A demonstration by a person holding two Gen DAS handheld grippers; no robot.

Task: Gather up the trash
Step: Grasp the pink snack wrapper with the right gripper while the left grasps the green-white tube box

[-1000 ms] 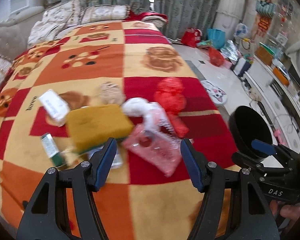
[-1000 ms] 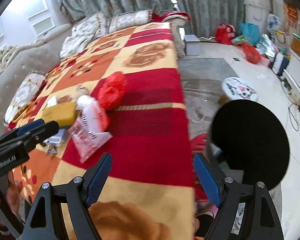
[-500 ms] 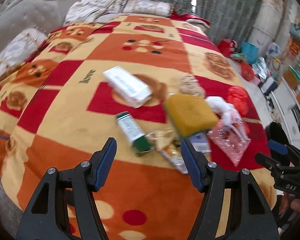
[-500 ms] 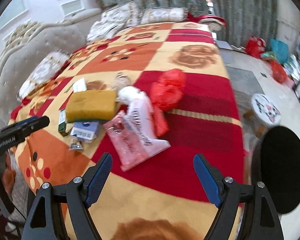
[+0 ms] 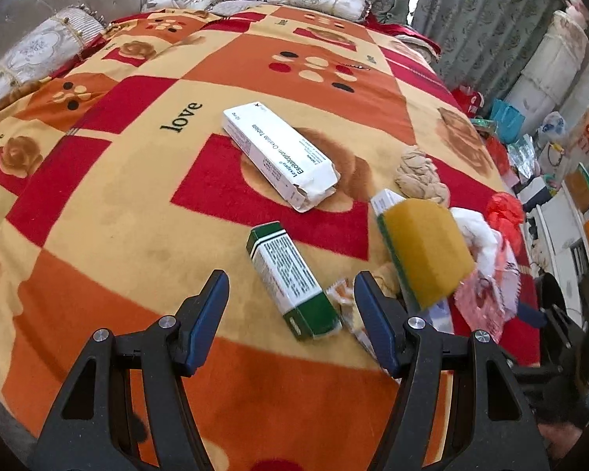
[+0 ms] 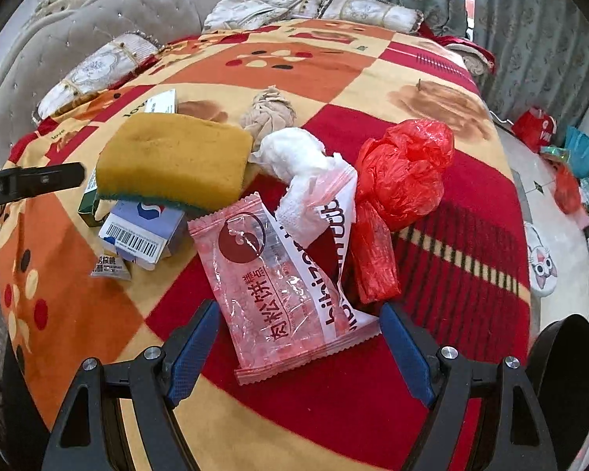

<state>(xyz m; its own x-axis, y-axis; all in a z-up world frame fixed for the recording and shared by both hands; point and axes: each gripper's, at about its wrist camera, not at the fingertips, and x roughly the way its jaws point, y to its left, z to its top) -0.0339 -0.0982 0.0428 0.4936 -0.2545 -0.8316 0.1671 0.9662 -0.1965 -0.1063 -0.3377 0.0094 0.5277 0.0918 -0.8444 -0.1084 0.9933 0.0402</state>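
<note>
— Both claws stand spread with nothing pinched. The left claw (image 5: 290, 306) points down at the bed, a green and white carton (image 5: 292, 280) lying between its fingers but untouched. The right claw (image 6: 298, 337) hangs over a pink transparent snack wrapper (image 6: 278, 290), its pads apart from it.

— What writing can you read on the trash?

— The white medicine box (image 5: 280, 155) reads "Escitalopram Oxalate Tablets". The pink wrapper carries Chinese characters, 肉松饼, and a round red emblem. A white and red bag (image 6: 333, 251) under it shows lettering I cannot read with certainty. A blue and white small box (image 6: 139, 233) shows a barcode. The blanket (image 5: 117, 204) has "love" printed on it.

— And the rest of the pile?

— A yellow sponge (image 6: 172, 161) with a green underside rests on the small box. Beside it lie a white crumpled tissue (image 6: 294, 153), a beige crumpled wad (image 6: 269, 112) and a red plastic bag (image 6: 404, 168), all on the bed.

— Do the views differ?

— The left view shows the white medicine box whole; the right view catches only its corner behind the sponge. The right view shows a black bin (image 6: 565, 384) at lower right, beside the bed, and one finger of the left claw at its left edge.
</note>
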